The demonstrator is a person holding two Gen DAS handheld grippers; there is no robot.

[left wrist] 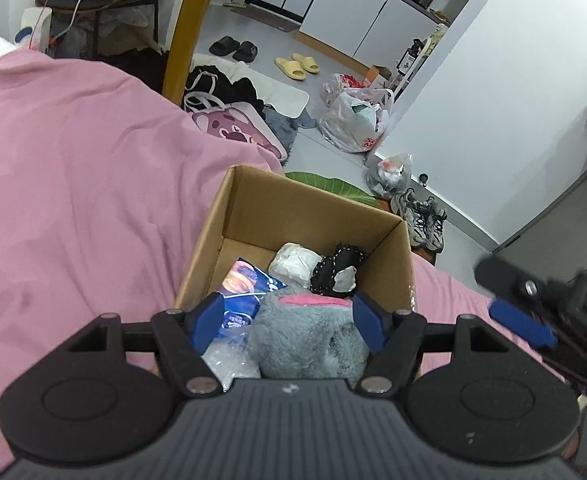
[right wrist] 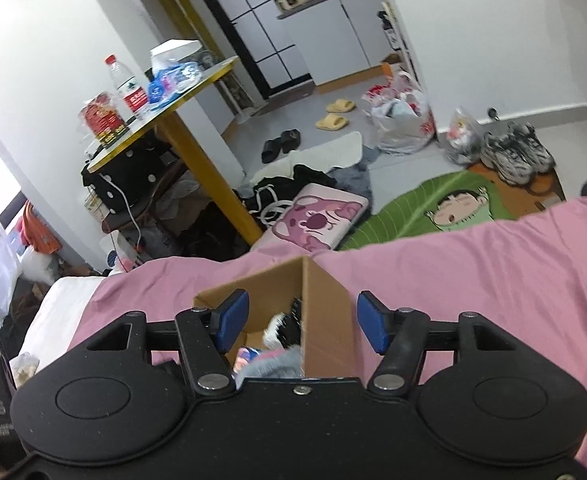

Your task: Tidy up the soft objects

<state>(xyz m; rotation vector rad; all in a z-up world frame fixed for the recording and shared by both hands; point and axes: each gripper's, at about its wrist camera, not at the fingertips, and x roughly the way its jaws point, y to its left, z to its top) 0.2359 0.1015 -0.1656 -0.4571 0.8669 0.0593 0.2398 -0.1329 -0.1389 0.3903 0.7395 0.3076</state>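
Observation:
An open cardboard box (left wrist: 253, 204) sits on the pink bed cover (left wrist: 73, 184). Inside lie a grey plush toy with pink trim (left wrist: 309, 336), a blue snack packet (left wrist: 245, 284), a white bundle (left wrist: 295, 262) and a black studded item (left wrist: 335, 270). My left gripper (left wrist: 287, 322) is open just above the box, its blue pads either side of the plush, not squeezing it. My right gripper (right wrist: 301, 322) is open and empty above the box's near corner (right wrist: 325, 320); it also shows at the right edge of the left wrist view (left wrist: 521, 320).
A yellow-legged table (right wrist: 197, 152) holds a bottle and packets. The floor has slippers (left wrist: 295, 66), sneakers (right wrist: 517, 156), plastic bags (left wrist: 357, 120), a pink cushion (right wrist: 317, 216), a green mat (right wrist: 433, 208) and dark clothes. White cabinets stand at the back.

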